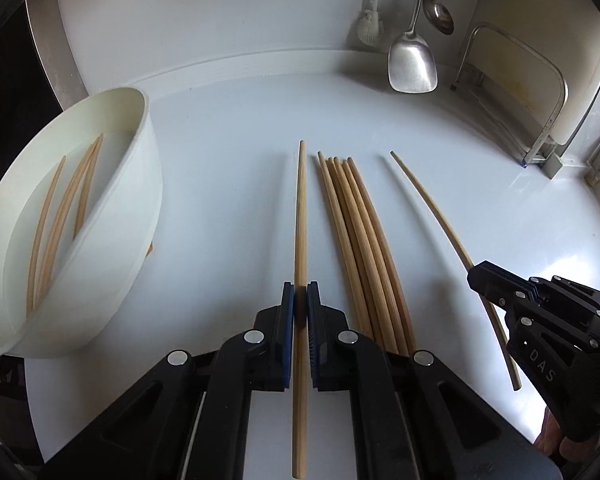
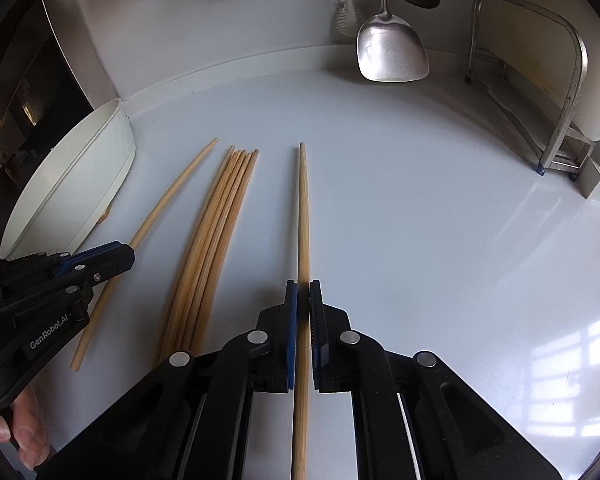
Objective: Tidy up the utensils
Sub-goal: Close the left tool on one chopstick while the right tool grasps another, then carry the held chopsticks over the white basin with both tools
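Left gripper [image 1: 301,300] jaws clamp one chopstick [image 1: 300,216] near mid-length; right gripper [image 2: 303,300] likewise grips another chopstick [image 2: 303,216]. Judged light, stiff, smooth wood: prone to pivot unless held near balance. Bundle [image 1: 360,240] lies on the surface [image 1: 228,184].

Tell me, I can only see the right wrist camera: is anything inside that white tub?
Observer: Yes. The left wrist view looks into the white tub, and thin chopsticks lie inside.
Operator: How many?
Observer: I count three.
Operator: Is the other gripper really pinching its stick?
Observer: Seen head-on, the left gripper has its jaws shut on a single chopstick, pressing on both sides.
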`<state>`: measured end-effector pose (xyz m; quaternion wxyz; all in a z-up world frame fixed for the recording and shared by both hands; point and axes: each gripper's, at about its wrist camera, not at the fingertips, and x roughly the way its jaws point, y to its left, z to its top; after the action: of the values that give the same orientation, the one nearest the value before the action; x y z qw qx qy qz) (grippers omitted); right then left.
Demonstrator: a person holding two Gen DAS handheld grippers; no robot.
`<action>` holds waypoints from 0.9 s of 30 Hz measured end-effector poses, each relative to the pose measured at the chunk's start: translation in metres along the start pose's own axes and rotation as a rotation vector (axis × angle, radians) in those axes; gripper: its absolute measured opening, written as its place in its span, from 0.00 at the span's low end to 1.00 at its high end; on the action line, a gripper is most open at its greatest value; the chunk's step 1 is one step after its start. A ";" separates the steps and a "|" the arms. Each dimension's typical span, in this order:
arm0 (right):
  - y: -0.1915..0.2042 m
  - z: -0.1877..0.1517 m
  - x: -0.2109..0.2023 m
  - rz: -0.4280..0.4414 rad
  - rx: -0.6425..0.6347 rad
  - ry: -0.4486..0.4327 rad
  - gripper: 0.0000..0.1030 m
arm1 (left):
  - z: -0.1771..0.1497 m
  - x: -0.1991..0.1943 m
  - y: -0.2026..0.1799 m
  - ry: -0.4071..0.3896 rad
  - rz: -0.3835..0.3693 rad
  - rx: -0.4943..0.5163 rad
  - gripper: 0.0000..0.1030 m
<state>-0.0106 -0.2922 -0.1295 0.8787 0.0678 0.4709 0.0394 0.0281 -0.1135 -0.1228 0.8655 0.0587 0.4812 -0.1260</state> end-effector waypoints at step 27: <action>0.215 0.089 -0.042 0.132 -0.124 -0.087 0.06 | 0.063 -0.107 0.202 -0.150 -0.011 -0.140 0.07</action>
<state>0.0392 -0.0927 -0.0132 0.8963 0.0460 0.4235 0.1230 0.0814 0.0842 -0.0029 0.9004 -0.0139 0.4229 -0.1008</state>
